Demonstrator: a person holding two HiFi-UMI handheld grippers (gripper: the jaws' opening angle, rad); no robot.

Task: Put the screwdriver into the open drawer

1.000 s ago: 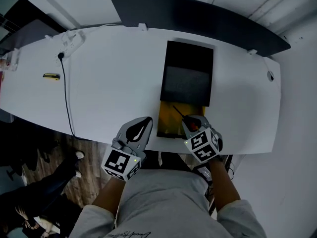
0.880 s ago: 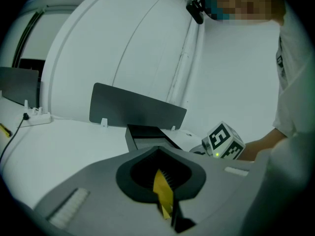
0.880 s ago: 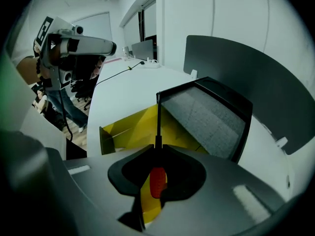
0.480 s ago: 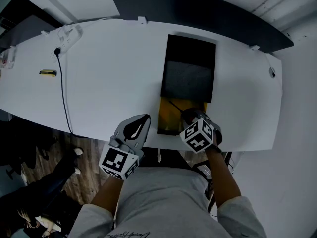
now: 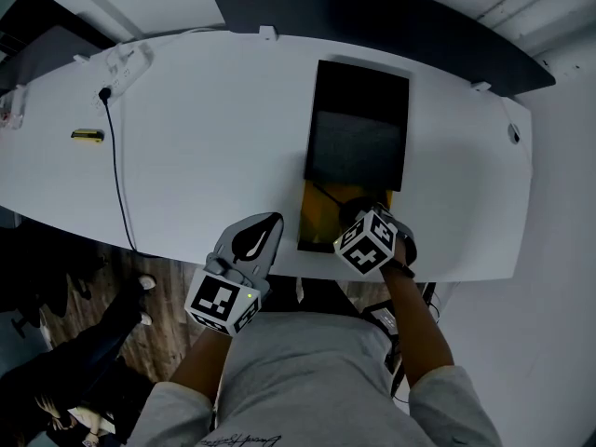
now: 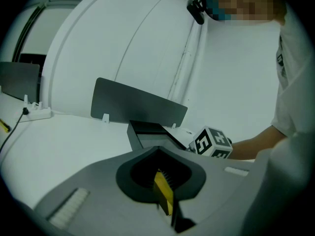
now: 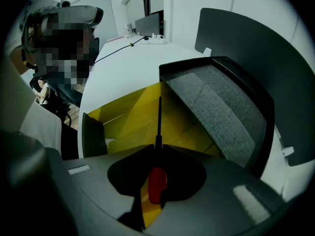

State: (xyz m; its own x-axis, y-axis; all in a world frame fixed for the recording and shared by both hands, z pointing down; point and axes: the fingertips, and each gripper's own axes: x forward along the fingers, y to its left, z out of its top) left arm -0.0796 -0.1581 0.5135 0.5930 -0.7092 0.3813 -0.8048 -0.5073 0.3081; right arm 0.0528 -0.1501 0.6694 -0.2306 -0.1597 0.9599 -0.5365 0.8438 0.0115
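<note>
My right gripper [image 5: 359, 215] hangs over the open drawer [image 5: 317, 220] with its yellow inside, pointing steeply down. It is shut on the screwdriver: the red handle [image 7: 157, 184] sits between the jaws and the thin black shaft [image 7: 159, 119] reaches out over the drawer's yellow floor [image 7: 129, 116]. In the head view only the shaft [image 5: 321, 194] shows; the marker cube hides the handle. My left gripper [image 5: 272, 224] rests at the table's front edge, left of the drawer, shut with nothing in it. In the left gripper view its jaws [image 6: 157, 150] meet at the tip.
The drawer belongs to a black box [image 5: 358, 110] with a grey top [image 7: 216, 107] on the white table [image 5: 205, 147]. A power strip [image 5: 126, 63], its black cable [image 5: 116, 175] and a small yellow object [image 5: 87, 136] lie at the far left. A dark partition [image 5: 372, 7] lines the back edge.
My right gripper has sunk toward the drawer and tipped more steeply down, so its cube now covers the red handle. The left gripper has stayed where it was.
</note>
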